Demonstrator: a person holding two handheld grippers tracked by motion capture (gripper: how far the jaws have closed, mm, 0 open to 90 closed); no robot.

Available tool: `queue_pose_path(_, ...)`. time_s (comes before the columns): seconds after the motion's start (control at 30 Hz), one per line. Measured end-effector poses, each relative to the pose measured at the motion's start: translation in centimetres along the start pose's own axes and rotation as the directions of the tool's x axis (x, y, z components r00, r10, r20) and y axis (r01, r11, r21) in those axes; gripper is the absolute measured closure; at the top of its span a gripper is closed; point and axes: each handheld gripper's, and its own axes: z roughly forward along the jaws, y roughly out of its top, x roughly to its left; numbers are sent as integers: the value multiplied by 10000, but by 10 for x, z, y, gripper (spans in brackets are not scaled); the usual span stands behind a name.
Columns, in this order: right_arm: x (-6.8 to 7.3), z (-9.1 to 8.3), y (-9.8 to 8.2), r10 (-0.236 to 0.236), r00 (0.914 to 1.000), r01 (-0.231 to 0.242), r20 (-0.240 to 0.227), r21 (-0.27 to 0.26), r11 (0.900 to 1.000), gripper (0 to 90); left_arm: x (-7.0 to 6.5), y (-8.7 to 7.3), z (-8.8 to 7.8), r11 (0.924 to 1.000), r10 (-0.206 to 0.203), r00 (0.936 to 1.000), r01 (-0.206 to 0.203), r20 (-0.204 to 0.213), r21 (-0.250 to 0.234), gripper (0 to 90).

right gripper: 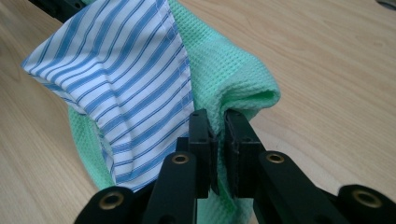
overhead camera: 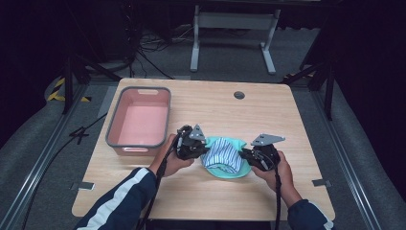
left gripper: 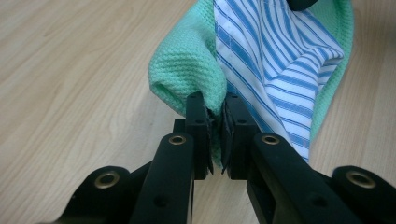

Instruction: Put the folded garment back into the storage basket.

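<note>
A rectangular pink plastic tub with a grey rim [overhead camera: 139, 91] stands on the light wooden table [overhead camera: 268, 110], and nothing lies inside it; its pale pink floor is bare. Just to the right of the tub, toward the person's side of the table, lies a mint-green waffle-weave cloth [overhead camera: 238, 171] with a blue-and-white striped fabric piece [overhead camera: 224, 154] lying over it.

The left gripper [overhead camera: 203, 149] sits between the tub and the cloths, held in the person's left hand [overhead camera: 173, 160]. In the left gripper view its jaws are drawn narrow and pinch a fold of the green cloth [left gripper: 187, 60], just beside the striped fabric [left gripper: 280, 65]. The right gripper [overhead camera: 244, 154] is on the far side of the cloths from the tub, held in the right hand [overhead camera: 280, 172]. In the right gripper view its jaws are likewise nearly together, clamping an edge of the green cloth [right gripper: 233, 79] right next to the hemmed border of the striped fabric [right gripper: 126, 70].

Both pinched edges stand raised off the table. A small dark round grommet [overhead camera: 239, 95] is set in the tabletop, beyond the cloths and well right of the tub.
</note>
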Motion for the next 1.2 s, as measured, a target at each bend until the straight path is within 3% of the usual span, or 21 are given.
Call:
queue_pose_path(0.17,1,-3,16,-225,9997,226,54,-198,9995,821,7,2,-10,10000,-18,10000,18,-86,69,827)
queue_pose_path(0.57,8,-1,56,-802,9968,803,34,-490,9956,820,19,4,-39,9997,-219,9965,208,-807,-143,826)
queue_pose_path(0.77,15,3,74,-1184,9929,1185,50,-555,9914,815,24,3,-50,9989,-399,9925,366,-1151,-305,826)
queue_pose_path(1.2,25,6,107,-1490,9888,1482,-35,-821,9855,817,39,0,-81,9966,-643,9831,543,-1714,-622,827)
